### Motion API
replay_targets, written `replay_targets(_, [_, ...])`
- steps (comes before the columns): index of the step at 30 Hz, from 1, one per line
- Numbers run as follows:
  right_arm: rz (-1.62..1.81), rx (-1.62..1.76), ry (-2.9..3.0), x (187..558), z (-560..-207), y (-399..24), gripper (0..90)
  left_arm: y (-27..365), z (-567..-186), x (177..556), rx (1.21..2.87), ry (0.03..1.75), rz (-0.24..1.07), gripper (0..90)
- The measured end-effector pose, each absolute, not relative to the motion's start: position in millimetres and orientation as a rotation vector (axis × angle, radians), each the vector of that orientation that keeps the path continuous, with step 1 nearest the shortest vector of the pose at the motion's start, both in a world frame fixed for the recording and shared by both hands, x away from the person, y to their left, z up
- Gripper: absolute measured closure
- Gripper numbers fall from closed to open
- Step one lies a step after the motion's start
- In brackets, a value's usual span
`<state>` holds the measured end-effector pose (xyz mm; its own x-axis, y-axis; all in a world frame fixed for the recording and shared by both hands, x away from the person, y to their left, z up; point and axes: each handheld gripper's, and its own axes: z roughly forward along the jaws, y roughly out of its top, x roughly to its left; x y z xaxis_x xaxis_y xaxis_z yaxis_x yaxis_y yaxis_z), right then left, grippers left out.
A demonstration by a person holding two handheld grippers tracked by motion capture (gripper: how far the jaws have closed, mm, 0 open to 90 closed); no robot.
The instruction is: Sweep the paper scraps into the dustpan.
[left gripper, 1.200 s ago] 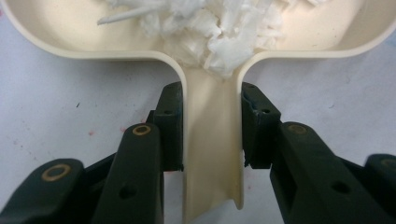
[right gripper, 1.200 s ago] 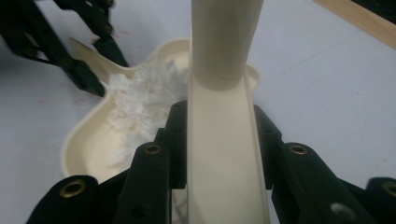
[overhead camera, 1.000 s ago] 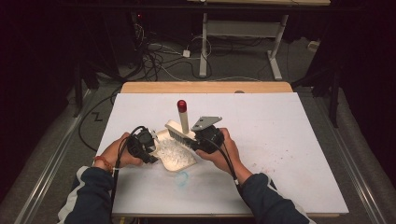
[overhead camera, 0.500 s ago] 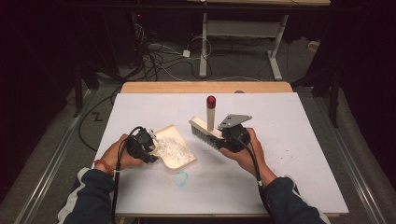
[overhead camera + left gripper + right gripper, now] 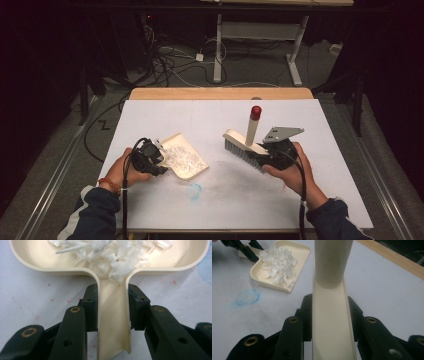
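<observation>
Nearest to the person, the left tool [image 5: 148, 156] holds the cream dustpan [image 5: 186, 157] by its handle; in the left gripper view the two jaws press on both sides of the handle [image 5: 113, 322]. The dustpan lies flat on the white tabletop [image 5: 320, 200], on the left part, and a heap of white paper scraps [image 5: 180, 158] sits inside it. Just in front of the dustpan's open lip there is a faint blue smear [image 5: 194, 191] on the tabletop.

The right tool [image 5: 270, 155] is clamped on the flat back of the cream brush [image 5: 242, 142], whose bristles point down and whose upright handle has a red cap [image 5: 255, 112]. The brush is well apart from the dustpan, to its right.

I judge that the sweeping step is finished, because the scraps are collected in the pan and almost none are visible outside it. The step in hand seems to be parting the two things and putting the brush aside. The next move probably calls for setting the brush down on the bare surface at the right, and for keeping the dustpan level so the light scraps do not slide over the open lip.

There is much open room: the right half and the far part of the tabletop carry nothing. The near edge is close to both forearms; the far edge meets a wooden strip [image 5: 220, 93]. Beyond it, cables [image 5: 170, 60] lie on the floor.
</observation>
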<state>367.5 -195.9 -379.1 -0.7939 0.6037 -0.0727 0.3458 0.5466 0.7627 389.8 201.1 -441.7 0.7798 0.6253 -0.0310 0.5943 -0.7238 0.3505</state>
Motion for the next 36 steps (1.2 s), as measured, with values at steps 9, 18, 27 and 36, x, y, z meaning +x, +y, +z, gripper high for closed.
replay_targets(9, [1.107,0.798,2.492,355.2,-372.7,-232.9,67.7,202.3,-446.2,379.9,2.573,0.989,0.149,62.3])
replay_targets(18, [1.085,0.821,2.507,342.1,-368.6,-263.2,67.7,205.1,-454.5,371.2,2.465,1.084,0.175,62.2])
replay_targets(27, [1.075,0.863,2.527,339.4,-370.6,-284.9,67.7,213.7,-450.5,368.5,2.399,1.144,0.193,62.1])
replay_targets(36, [1.021,0.848,2.565,340.8,-371.9,-290.8,67.6,228.5,-450.2,371.2,2.359,1.205,0.227,62.0])
